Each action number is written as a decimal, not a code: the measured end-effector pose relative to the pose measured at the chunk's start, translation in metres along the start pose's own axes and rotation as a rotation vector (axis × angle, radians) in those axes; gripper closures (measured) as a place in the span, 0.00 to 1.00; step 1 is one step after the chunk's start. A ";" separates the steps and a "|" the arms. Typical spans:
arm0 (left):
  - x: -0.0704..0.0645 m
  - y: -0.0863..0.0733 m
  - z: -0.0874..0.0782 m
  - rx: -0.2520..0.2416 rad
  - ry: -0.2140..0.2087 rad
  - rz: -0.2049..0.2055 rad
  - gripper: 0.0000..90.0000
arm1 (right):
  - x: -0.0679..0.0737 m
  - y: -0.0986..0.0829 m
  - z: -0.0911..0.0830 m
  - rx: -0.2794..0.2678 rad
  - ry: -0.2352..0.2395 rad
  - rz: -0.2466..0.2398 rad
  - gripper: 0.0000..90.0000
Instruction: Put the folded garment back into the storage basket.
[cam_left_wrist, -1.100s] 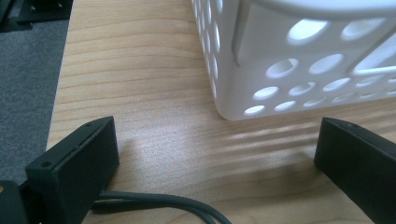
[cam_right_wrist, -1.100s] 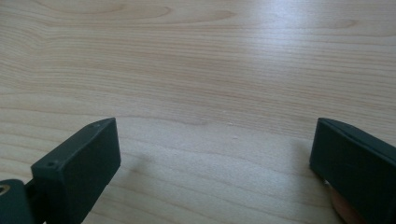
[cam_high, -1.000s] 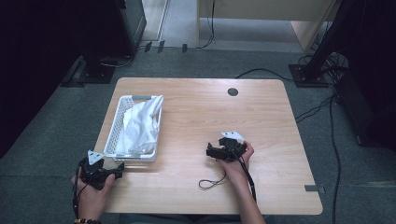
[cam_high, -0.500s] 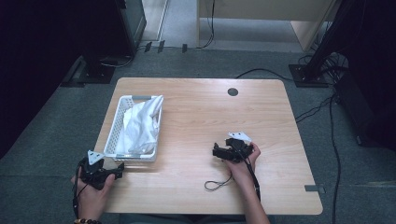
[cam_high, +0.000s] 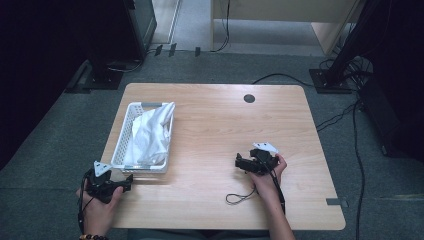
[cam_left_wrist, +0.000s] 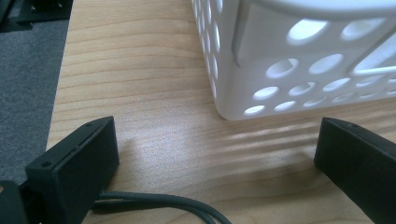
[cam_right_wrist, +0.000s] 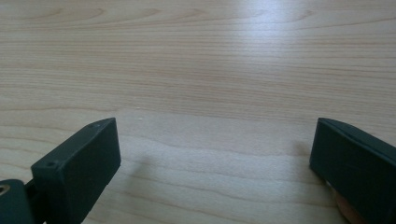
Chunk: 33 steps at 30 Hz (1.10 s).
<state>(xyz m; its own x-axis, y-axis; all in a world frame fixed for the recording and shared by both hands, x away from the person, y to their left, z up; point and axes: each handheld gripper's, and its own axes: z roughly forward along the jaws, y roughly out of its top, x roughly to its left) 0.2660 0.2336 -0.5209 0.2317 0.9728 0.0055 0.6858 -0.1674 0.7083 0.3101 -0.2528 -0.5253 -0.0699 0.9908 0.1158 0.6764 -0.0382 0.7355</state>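
High view: a person is sitting at the bottom edge of the frame, holding one gripper in each hand over a wooden table (cam_high: 210, 125). The left gripper (cam_high: 125, 181) is resting at the lower left, just beside the near corner of a white basket (cam_high: 131, 120), which is holding a crumpled white cloth (cam_high: 150, 135); the cloth is draping over the basket's far rim at the upper left of the tabletop. The right gripper (cam_high: 239, 163) is lying well apart from the basket, lower right of centre, pointing left across bare wood, its cable (cam_high: 240, 196) looping on the table below it.

Left gripper view: the jaws are standing wide apart with nothing between them, and the perforated basket corner (cam_left_wrist: 280, 79) is filling the upper right, probably because this gripper is lining up on the basket.

Right gripper view: the jaws are likewise spread wide and empty over plain wood (cam_right_wrist: 196, 70), apparently parked clear of the work.
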 end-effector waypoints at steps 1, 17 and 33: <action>0.000 0.000 0.000 0.000 0.000 0.000 0.00 | -0.002 0.000 -0.001 -0.001 0.002 0.001 0.01; 0.000 0.000 0.000 0.000 0.000 0.000 0.00 | -0.023 -0.004 -0.008 -0.001 -0.026 0.017 0.01; 0.000 0.000 0.000 0.000 0.000 0.000 0.00 | -0.048 -0.009 -0.017 0.006 -0.074 0.022 0.01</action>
<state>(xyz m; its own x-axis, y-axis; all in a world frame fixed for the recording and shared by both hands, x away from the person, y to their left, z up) 0.2660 0.2336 -0.5208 0.2320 0.9727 0.0055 0.6861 -0.1676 0.7080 0.2948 -0.3027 -0.5259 -0.0007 0.9967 0.0815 0.6817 -0.0592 0.7292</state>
